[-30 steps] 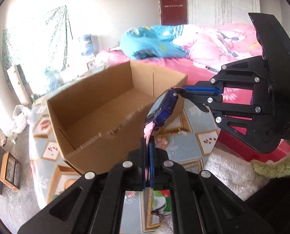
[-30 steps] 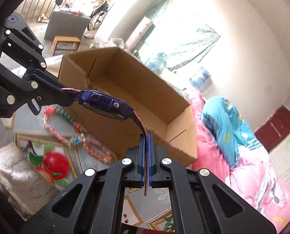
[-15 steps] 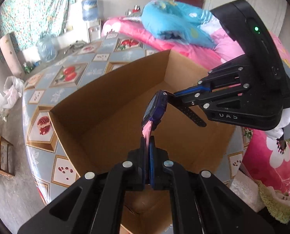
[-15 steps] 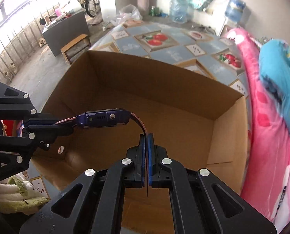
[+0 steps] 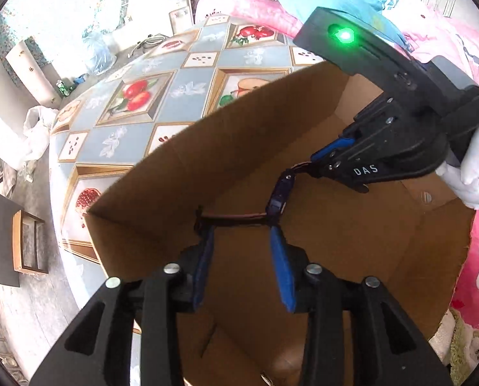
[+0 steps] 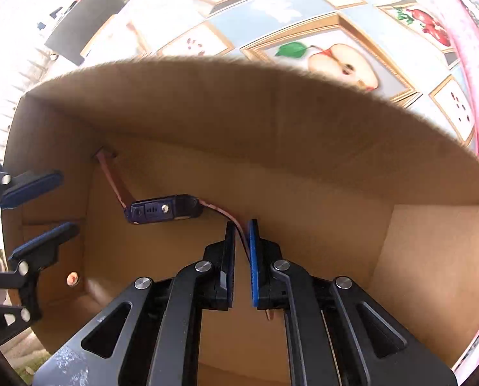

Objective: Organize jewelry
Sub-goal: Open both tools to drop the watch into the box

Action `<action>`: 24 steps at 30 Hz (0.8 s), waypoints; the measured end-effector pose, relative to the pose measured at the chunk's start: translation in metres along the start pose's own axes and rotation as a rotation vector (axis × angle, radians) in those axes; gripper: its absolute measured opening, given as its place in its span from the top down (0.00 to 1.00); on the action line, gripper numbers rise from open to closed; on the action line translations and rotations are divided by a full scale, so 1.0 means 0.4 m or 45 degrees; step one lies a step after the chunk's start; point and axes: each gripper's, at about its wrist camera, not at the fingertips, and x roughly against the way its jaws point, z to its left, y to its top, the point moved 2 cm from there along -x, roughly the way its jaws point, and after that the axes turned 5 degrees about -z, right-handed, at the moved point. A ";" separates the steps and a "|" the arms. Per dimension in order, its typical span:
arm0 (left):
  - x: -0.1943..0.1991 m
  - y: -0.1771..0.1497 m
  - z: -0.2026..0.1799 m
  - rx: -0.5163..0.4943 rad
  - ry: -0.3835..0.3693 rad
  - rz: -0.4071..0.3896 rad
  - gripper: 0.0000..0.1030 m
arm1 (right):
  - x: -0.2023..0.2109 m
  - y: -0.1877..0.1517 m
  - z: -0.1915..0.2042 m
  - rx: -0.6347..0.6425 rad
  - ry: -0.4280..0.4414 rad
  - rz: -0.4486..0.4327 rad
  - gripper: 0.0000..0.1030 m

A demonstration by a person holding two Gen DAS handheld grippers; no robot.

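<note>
**Watch lowered into the cardboard box, both grippers slackened**

Both tools reach down inside the open brown cardboard box (image 6: 304, 122), which sits on a round table covered with a fruit-print tiled cloth (image 5: 188, 90). The purple-bodied wristwatch with a pink strap (image 6: 162, 209) lies low in the box, near the floor by the far wall; whether its body rests on the cardboard is hard to judge.

The left gripper (image 5: 242, 244) has its blue-padded fingers spread wide, with nothing between them. One strap end runs across just ahead of its fingertips, seen edge-on and dark, and its tip seems to reach the box's side wall.

The right gripper (image 6: 240, 234) stands only a little parted. The other strap end passes through that narrow gap, and I cannot tell whether the pads grip it or merely flank it. In the left wrist view its fingertips are mostly hidden behind its own black housing, where a green light glows. A white-gloved hand (image 5: 471, 164) holds that tool, cut off at the edge.
</note>
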 end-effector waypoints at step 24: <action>0.420 -0.309 0.086 0.387 0.099 -0.642 0.40 | 0.352 -0.197 0.025 -0.061 0.094 -0.573 0.70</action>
